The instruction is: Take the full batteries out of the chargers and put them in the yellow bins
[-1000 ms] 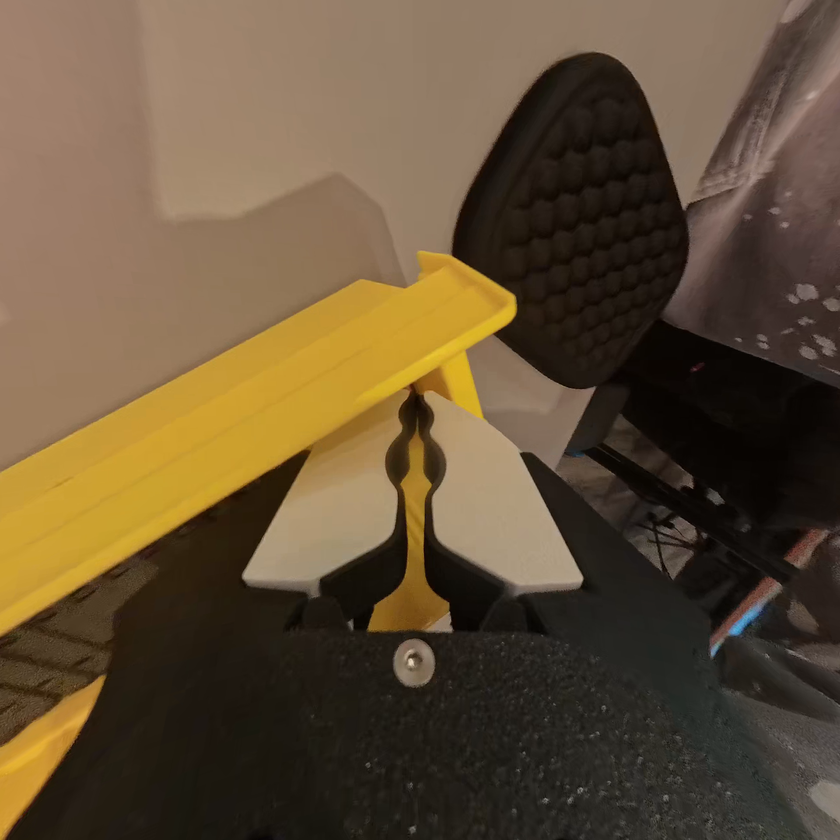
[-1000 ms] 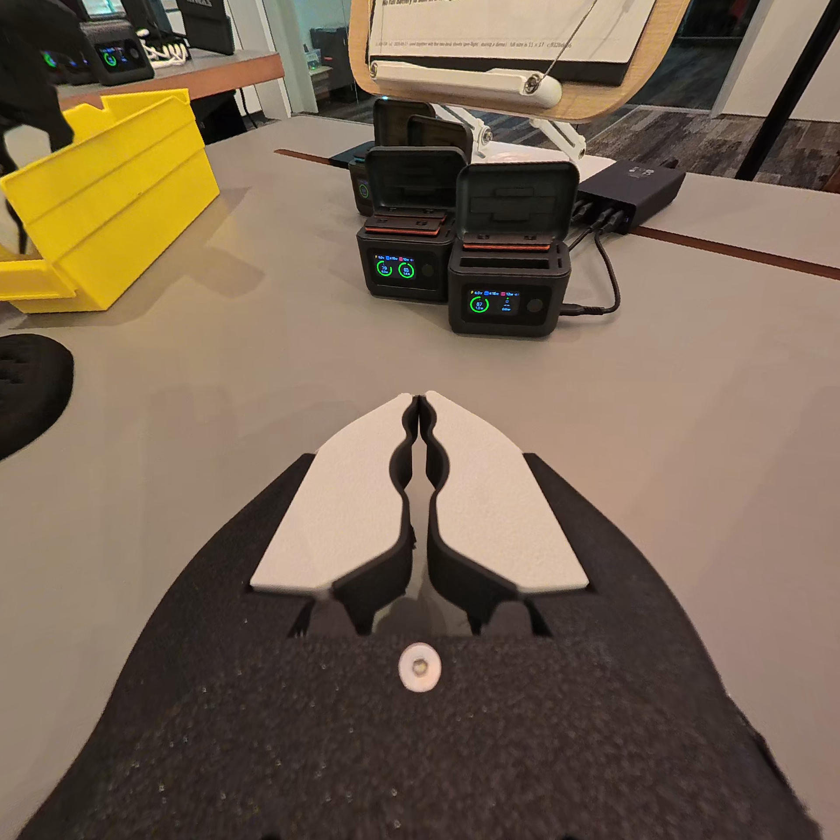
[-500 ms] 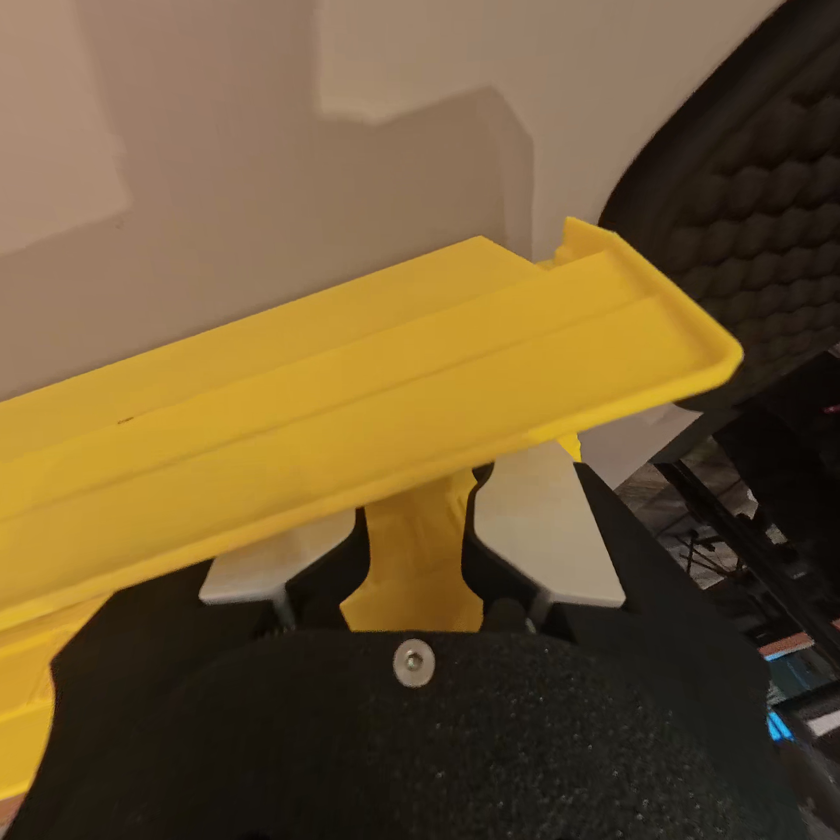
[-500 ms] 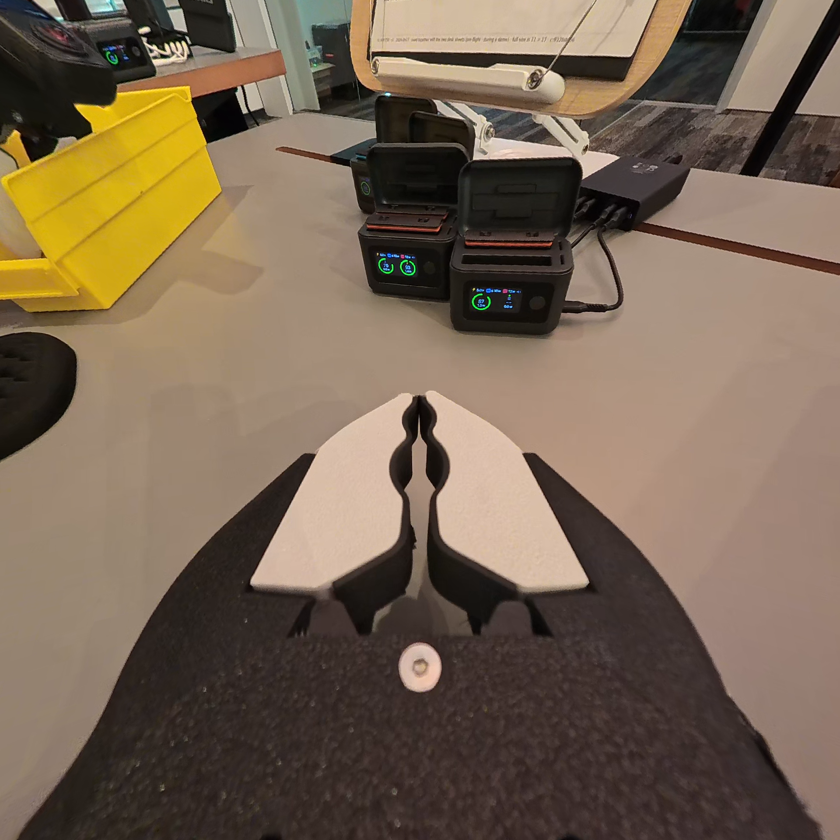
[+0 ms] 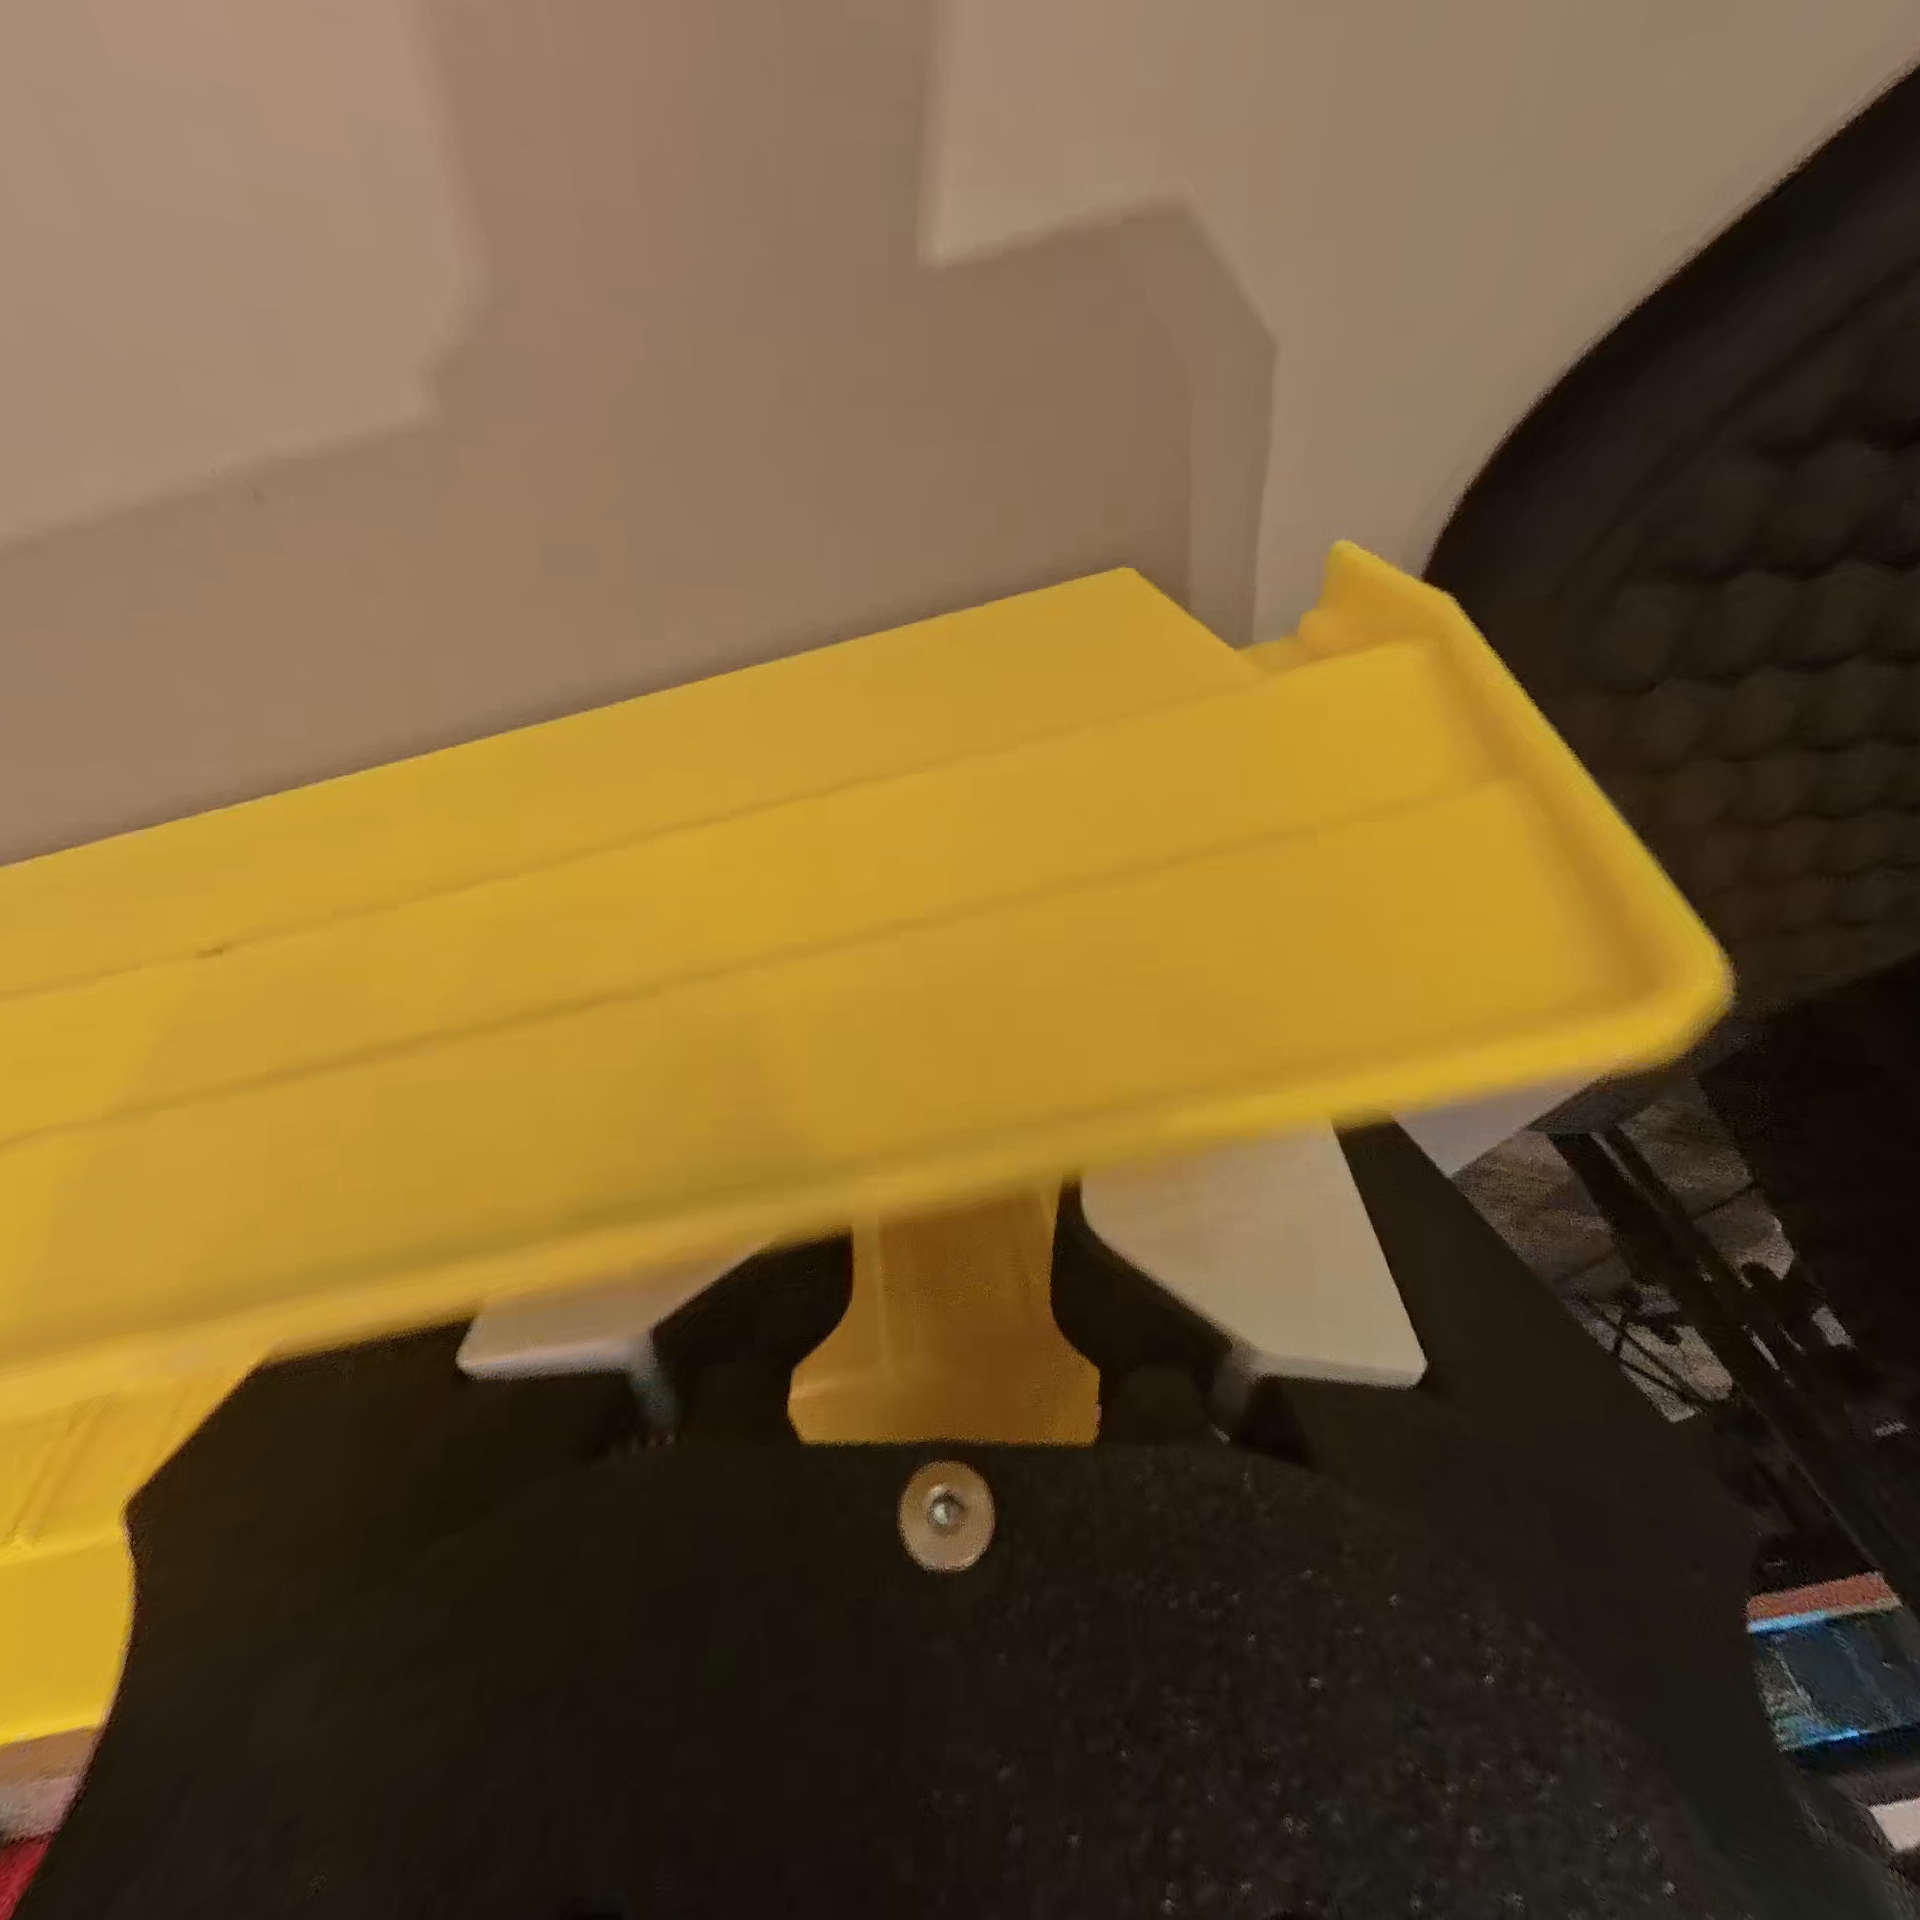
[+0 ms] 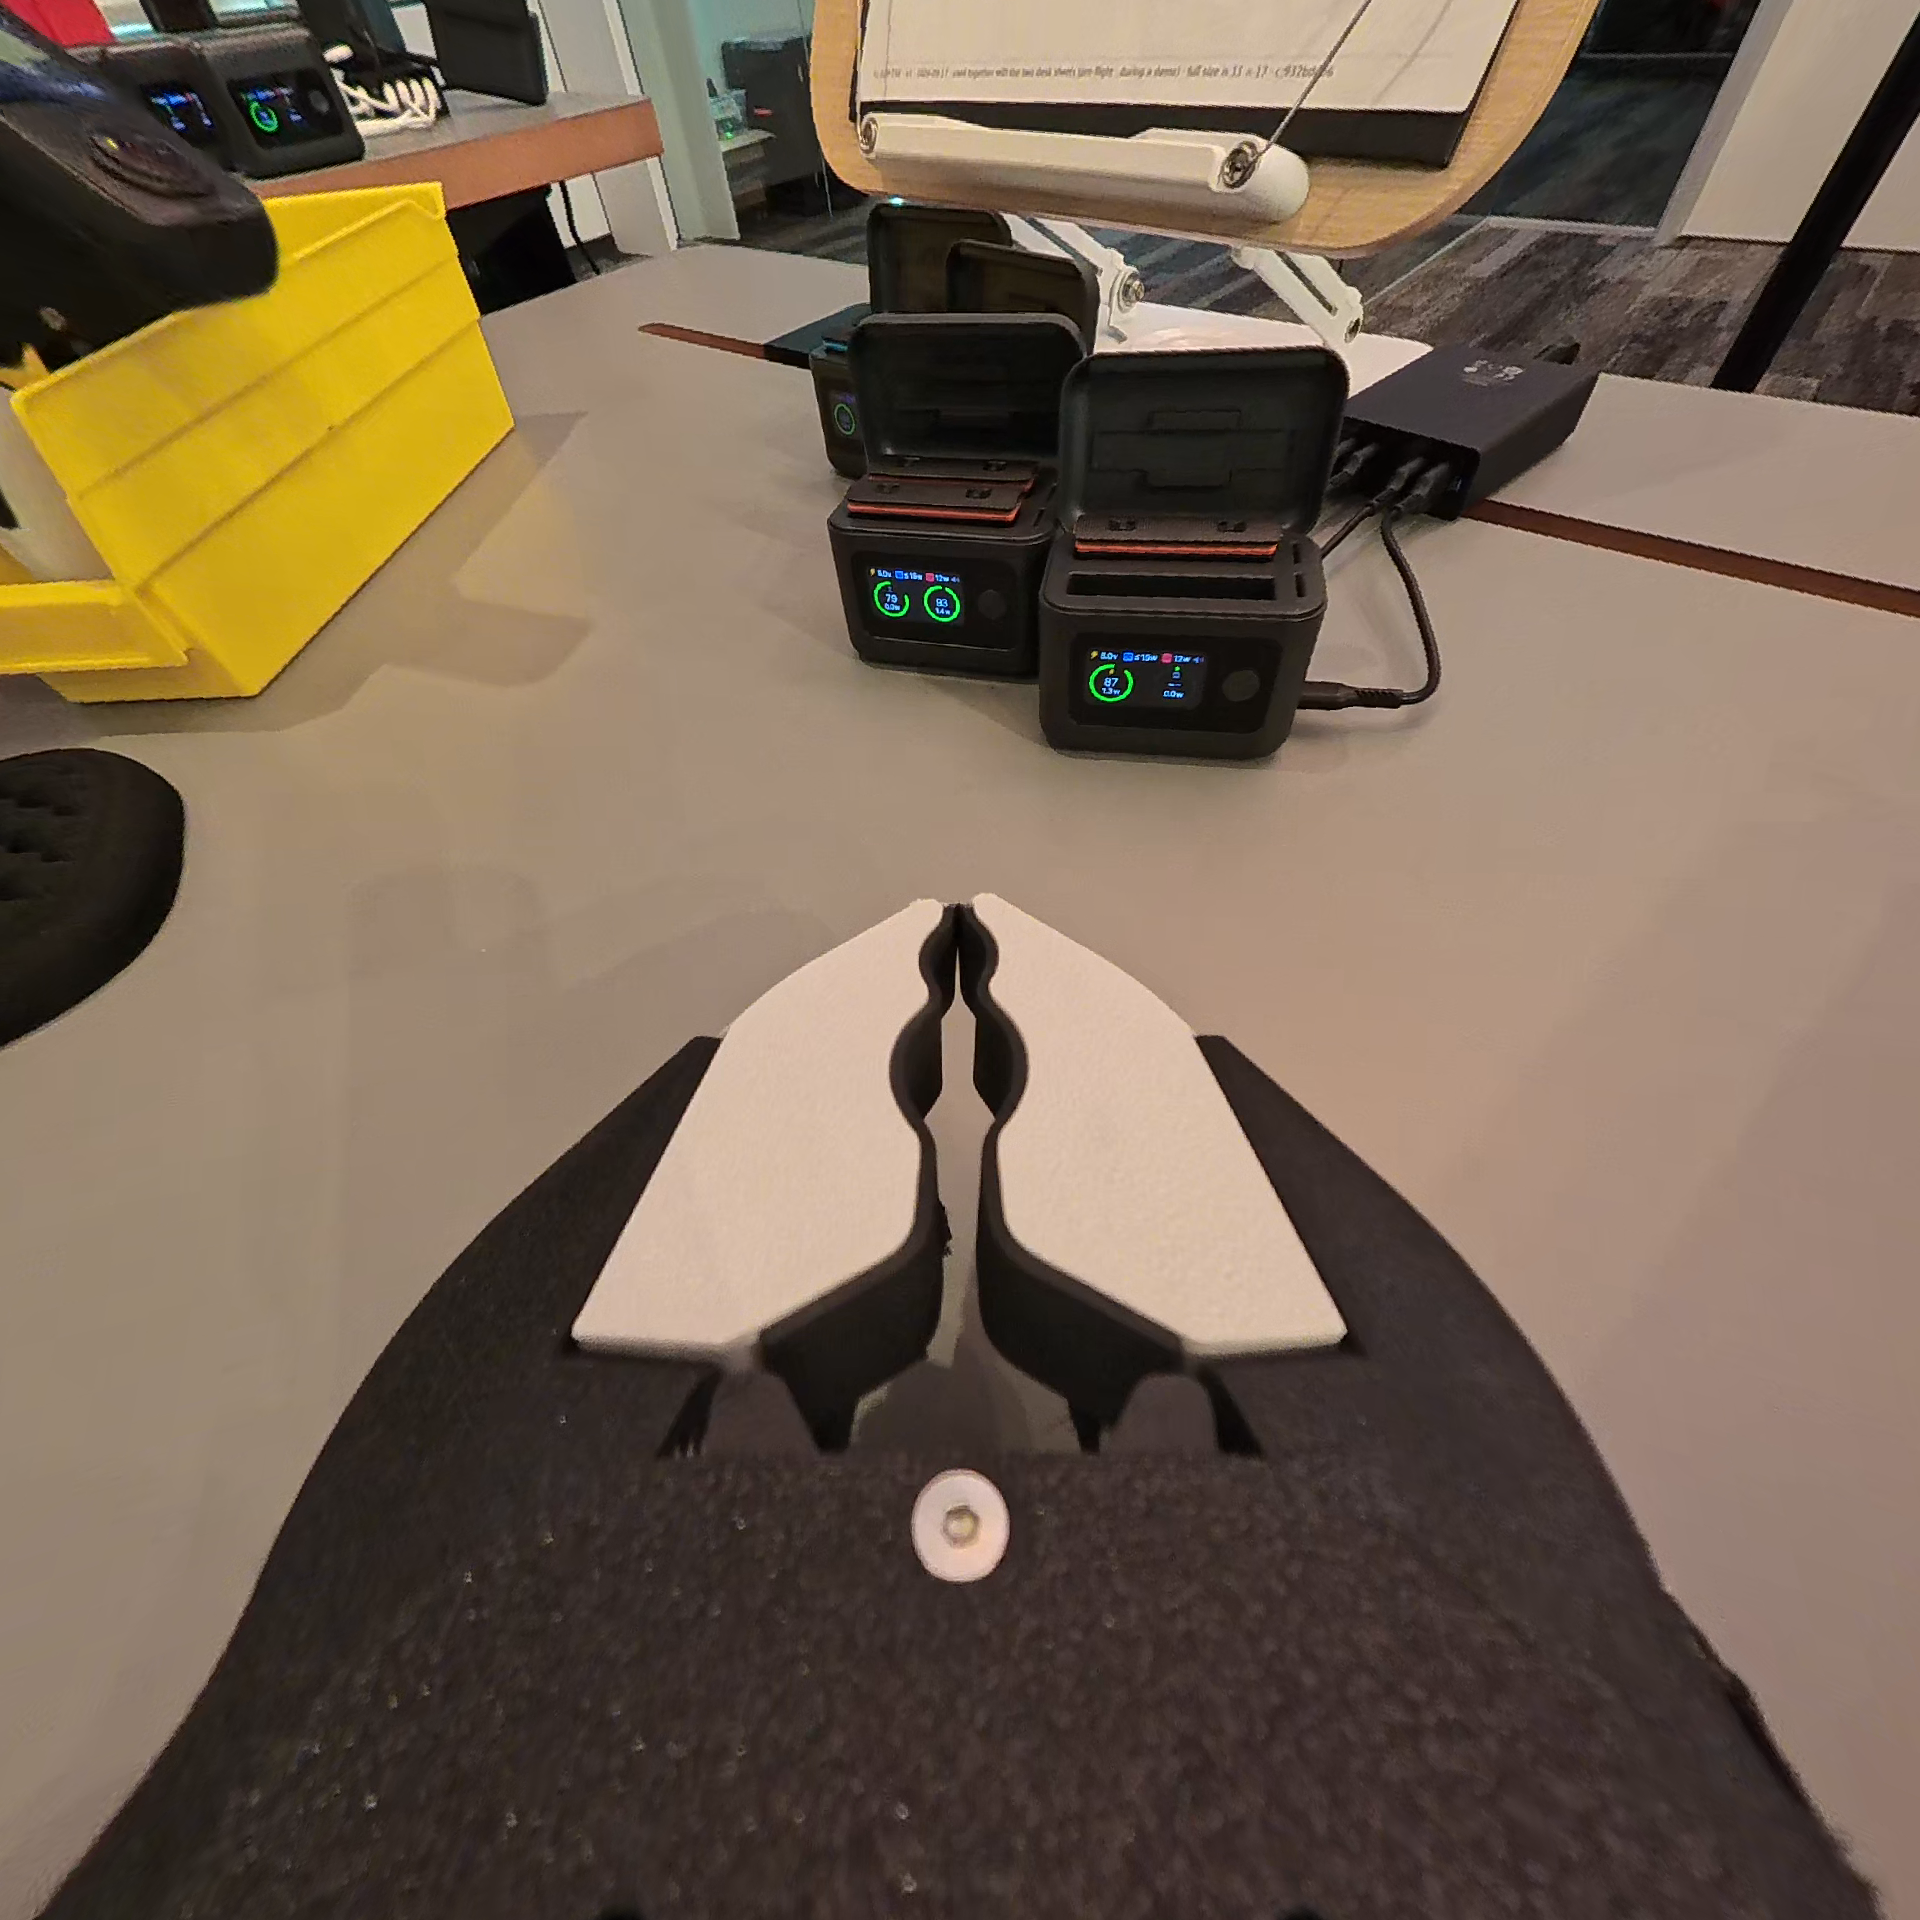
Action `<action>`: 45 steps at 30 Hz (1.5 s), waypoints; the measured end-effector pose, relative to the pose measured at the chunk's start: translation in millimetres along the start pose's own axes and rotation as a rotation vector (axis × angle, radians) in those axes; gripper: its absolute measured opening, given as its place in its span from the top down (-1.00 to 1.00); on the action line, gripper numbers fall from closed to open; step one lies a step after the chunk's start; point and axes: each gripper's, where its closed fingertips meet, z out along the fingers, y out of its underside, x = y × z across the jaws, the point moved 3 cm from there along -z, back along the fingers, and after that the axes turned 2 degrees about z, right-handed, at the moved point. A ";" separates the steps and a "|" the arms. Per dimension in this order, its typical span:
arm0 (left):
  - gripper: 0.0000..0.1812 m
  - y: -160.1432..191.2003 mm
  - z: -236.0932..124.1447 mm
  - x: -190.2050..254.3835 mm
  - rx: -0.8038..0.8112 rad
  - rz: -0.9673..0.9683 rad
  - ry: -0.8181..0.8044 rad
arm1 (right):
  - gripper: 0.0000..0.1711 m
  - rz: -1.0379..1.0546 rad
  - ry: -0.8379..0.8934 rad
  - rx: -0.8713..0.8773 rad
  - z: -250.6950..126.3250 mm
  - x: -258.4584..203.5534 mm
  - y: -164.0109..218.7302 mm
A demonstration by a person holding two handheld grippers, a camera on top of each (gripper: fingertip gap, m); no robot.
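Note:
My left gripper [image 5: 951, 1226] is open, its white fingers [image 5: 1257, 1268] spread apart just under the rim of the yellow bin [image 5: 831, 935], which hides the fingertips. No battery shows in it. In the right wrist view the left gripper's black body [image 6: 125, 229] hangs over that yellow bin [image 6: 270, 499]. My right gripper [image 6: 956, 914] is shut and empty, low over the grey table. Ahead of it stand two open black chargers [image 6: 1179, 665] [image 6: 935, 603] with lit screens and orange-edged batteries [image 6: 1174, 535] in them. A third open charger [image 6: 842, 416] stands behind.
A black dimpled pad [image 6: 73, 883] lies at the table's left edge and shows in the left wrist view [image 5: 1714, 727]. A black power hub [image 6: 1475, 426] with cables sits behind the chargers. A wooden board on a white stand [image 6: 1143, 156] overhangs them. More chargers [image 6: 260, 114] sit on a far table.
My left gripper has opened from shut and moved in closer under the yellow bin's rim. My right gripper has stayed shut and hardly moved.

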 end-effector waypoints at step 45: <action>0.49 -184.0 -72.6 209.4 1.064 0.500 0.545 | 0.89 -0.783 -0.837 -0.116 -51.3 -169.0 6.2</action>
